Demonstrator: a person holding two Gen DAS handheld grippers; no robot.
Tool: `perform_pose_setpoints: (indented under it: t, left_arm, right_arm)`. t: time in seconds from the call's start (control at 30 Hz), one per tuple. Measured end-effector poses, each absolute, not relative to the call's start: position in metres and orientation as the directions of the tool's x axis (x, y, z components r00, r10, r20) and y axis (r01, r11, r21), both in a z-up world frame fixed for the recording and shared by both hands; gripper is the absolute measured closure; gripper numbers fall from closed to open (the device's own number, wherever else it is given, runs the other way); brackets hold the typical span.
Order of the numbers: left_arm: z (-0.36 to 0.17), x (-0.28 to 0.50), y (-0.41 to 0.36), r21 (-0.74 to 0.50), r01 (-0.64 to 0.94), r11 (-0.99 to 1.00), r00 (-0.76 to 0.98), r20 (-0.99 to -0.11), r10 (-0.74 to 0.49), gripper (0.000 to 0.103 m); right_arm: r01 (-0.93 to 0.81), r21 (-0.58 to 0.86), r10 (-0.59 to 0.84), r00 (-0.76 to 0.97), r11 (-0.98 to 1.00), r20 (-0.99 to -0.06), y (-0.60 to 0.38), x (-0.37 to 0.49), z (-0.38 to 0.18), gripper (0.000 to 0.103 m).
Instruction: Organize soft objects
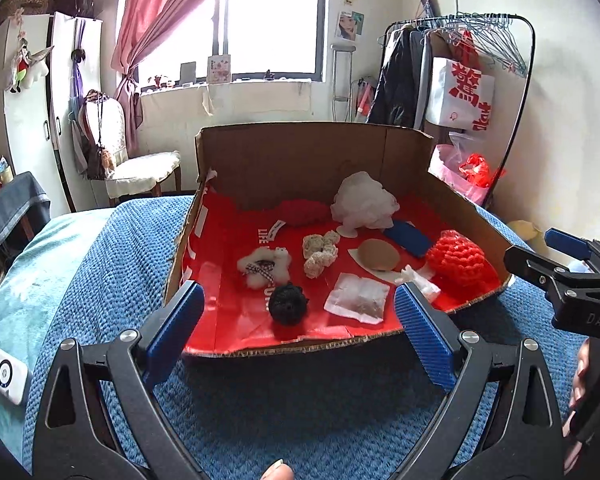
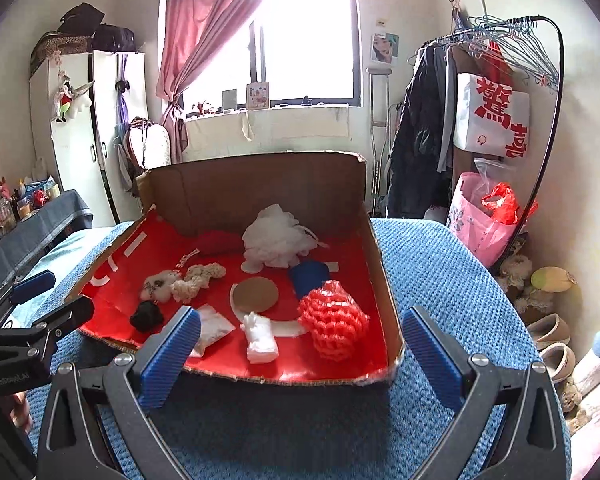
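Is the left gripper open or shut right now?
Open: the left gripper has its blue pads spread wide apart, holding nothing, short of the cardboard box.

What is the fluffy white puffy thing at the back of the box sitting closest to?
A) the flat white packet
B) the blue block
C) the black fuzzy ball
B: the white puff sits at the back of the cardboard box with the blue block right beside it, while the black ball and white packet lie near the front edge.

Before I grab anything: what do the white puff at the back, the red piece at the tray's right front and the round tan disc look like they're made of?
White puff: gathered plastic mesh, likely a bath pouf; airy ruffled folds. Red piece: probably foam netting, with a glossy open lattice. Tan disc: matte and flat, cork or cardboard; unclear.
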State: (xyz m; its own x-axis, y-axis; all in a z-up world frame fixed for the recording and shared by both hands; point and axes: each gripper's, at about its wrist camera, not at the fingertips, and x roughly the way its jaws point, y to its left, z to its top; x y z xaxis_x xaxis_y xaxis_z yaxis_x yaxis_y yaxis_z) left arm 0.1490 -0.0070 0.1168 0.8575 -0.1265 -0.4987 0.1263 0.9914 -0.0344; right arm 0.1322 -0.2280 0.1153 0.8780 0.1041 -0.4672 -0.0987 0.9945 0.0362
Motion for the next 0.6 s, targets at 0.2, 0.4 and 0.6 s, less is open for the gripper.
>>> perform_pose_setpoints:
  t: [0.2, 0.4, 0.6]
  left_arm:
    - [0.100, 0.117, -0.012, -0.052, 0.123, 0.991, 0.814, -0.567, -0.130, 0.006]
    - [0.052, 0.117, -0.018, -0.084, 0.101, 0.991, 0.704, -0.698, -0.131, 0.006]
    - [0.024, 0.129, -0.022, -0.071, 0.055, 0.996, 0.634, -0.768, -0.090, 0.006]
  right_arm:
    - [-0.101, 0.035, 0.102, 0.802, 0.994, -0.588, -0.223, 0.115, 0.082, 0.000]
    - [-0.078, 0.034, 0.079, 0.714, 0.996, -0.696, -0.223, 0.121, 0.040, 0.000]
    - [-0.051, -0.011, 0.025, 0.669, 0.999, -0.743, -0.224, 0.131, 0.018, 0.000]
